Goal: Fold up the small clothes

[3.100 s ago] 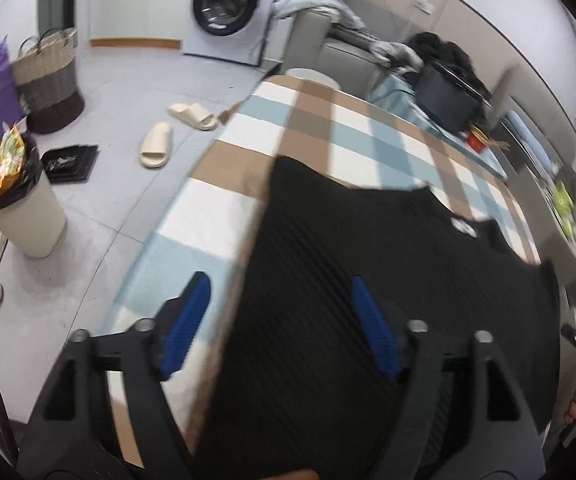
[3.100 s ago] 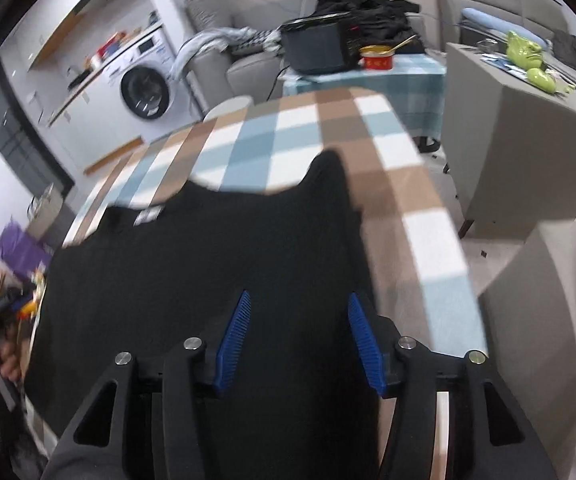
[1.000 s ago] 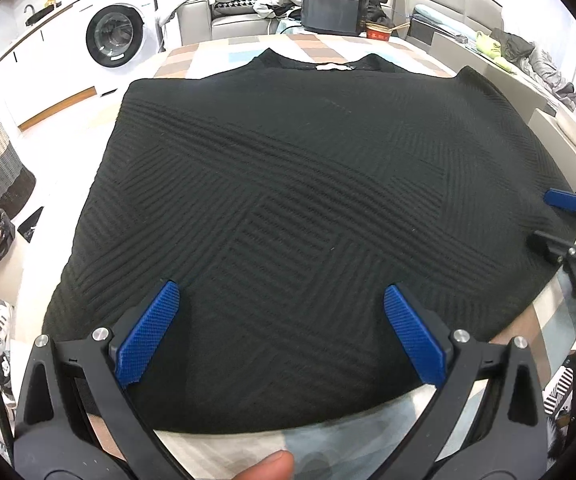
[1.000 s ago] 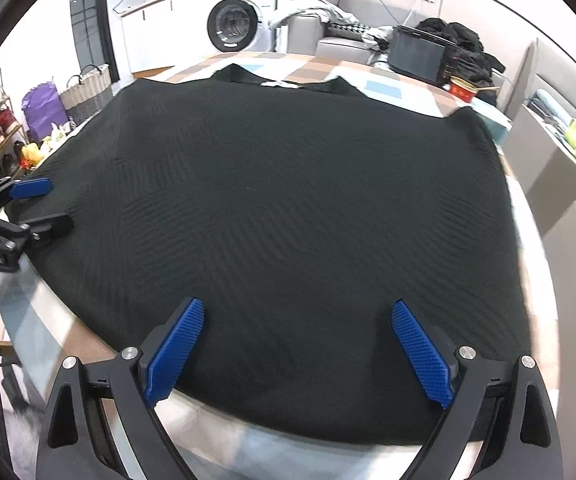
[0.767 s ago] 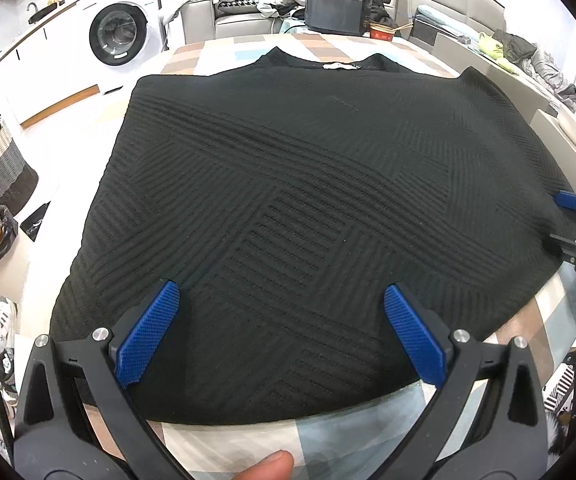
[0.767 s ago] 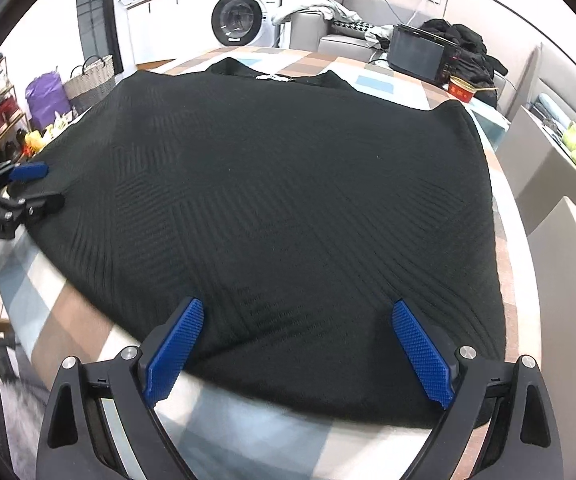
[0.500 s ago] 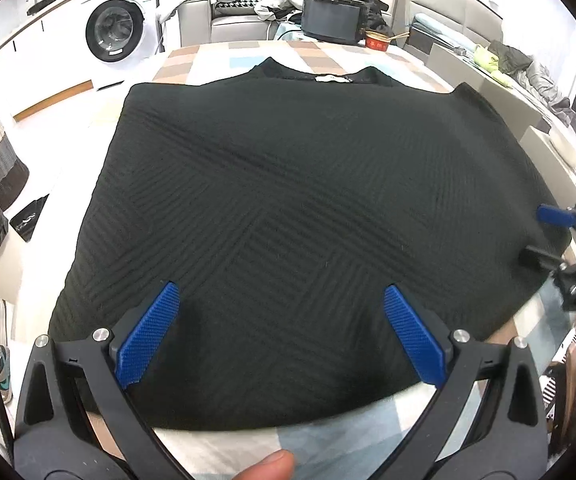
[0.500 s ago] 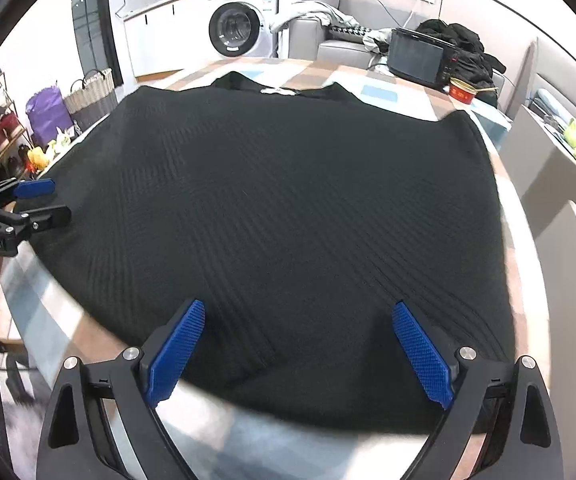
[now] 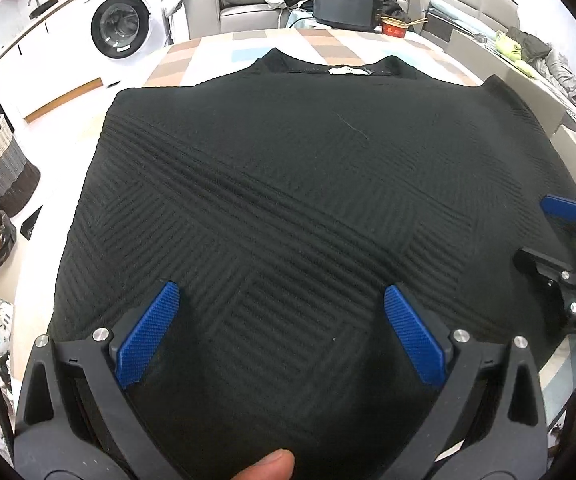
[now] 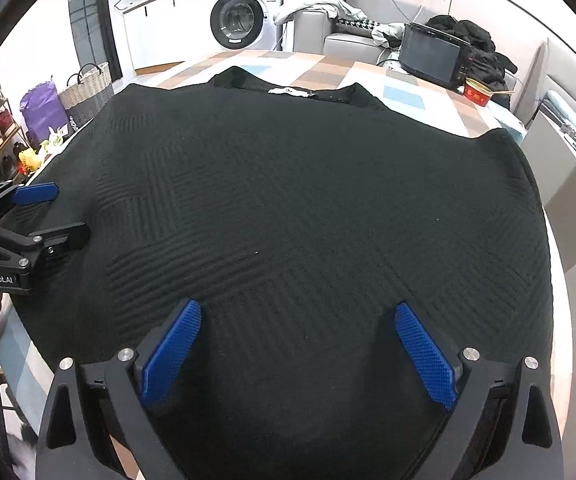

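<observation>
Black knit top (image 9: 307, 184) lies spread flat on the checked table (image 9: 224, 50), collar toward the top of the frame, filling mid-frame in both views; likely laid out so a fold can start. Left gripper (image 9: 278, 328) spread wide, holding nothing, over the lower hem. Right gripper (image 10: 297, 350) likewise wide apart and empty, lower centre, probably poised to pinch the hem.

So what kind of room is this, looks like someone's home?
Most likely a lived-in home, an open living and laundry space: a washing machine under a counter, a grey sofa piled with clothes, and a checked table where a black sweater lies flat.
</observation>
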Available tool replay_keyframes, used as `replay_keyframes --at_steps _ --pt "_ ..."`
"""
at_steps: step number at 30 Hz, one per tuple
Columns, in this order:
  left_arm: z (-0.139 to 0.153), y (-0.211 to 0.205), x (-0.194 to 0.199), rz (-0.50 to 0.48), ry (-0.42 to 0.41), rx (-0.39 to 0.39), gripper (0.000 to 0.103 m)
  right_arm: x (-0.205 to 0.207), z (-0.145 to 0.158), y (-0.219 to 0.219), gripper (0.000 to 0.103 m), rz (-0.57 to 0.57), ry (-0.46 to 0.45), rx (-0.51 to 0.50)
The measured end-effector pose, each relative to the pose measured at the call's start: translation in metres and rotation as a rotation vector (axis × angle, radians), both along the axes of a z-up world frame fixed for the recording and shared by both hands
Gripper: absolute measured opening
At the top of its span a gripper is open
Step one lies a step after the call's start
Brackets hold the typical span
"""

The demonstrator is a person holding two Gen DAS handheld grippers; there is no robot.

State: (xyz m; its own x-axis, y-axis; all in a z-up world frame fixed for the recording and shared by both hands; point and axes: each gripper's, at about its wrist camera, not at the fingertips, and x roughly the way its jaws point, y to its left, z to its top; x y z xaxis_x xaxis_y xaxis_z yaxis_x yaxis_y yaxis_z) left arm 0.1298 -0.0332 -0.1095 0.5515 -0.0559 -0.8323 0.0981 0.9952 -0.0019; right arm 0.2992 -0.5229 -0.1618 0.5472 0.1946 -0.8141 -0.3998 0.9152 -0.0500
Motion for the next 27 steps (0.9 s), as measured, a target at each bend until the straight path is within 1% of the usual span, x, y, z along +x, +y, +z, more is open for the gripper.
replay_keyframes --at_steps 7,9,11,14,15,18,21,24,27 --pt "-0.001 0.008 -0.003 0.005 -0.002 -0.011 0.102 -0.001 -0.002 -0.012 0.099 0.001 -0.006 0.013" --pt "-0.001 0.013 -0.006 0.009 0.000 -0.017 0.103 -0.005 -0.001 -0.021 0.099 -0.002 -0.011 0.007" --pt "0.000 0.020 -0.011 0.018 0.001 -0.025 0.103 -0.007 -0.001 -0.038 0.099 -0.034 -0.010 0.008" --pt "0.002 0.033 -0.017 0.055 0.008 -0.026 0.103 -0.011 0.002 -0.055 0.099 -0.056 -0.005 0.033" --pt "0.003 0.037 -0.019 0.066 0.010 -0.025 0.103 -0.013 0.005 -0.056 0.099 -0.062 -0.003 0.018" --pt "0.013 0.046 -0.024 0.081 -0.014 -0.037 0.102 -0.014 0.014 -0.051 0.099 -0.063 -0.008 0.018" --pt "0.022 0.045 -0.012 0.078 -0.030 -0.066 0.102 -0.007 0.019 -0.036 0.099 -0.040 -0.008 0.031" --pt "0.024 0.032 0.004 0.055 -0.063 -0.051 0.102 0.008 0.016 -0.015 0.099 -0.025 -0.009 0.005" --pt "0.020 0.017 0.022 0.021 -0.060 -0.029 0.103 0.022 0.012 -0.001 0.099 -0.003 0.002 0.024"
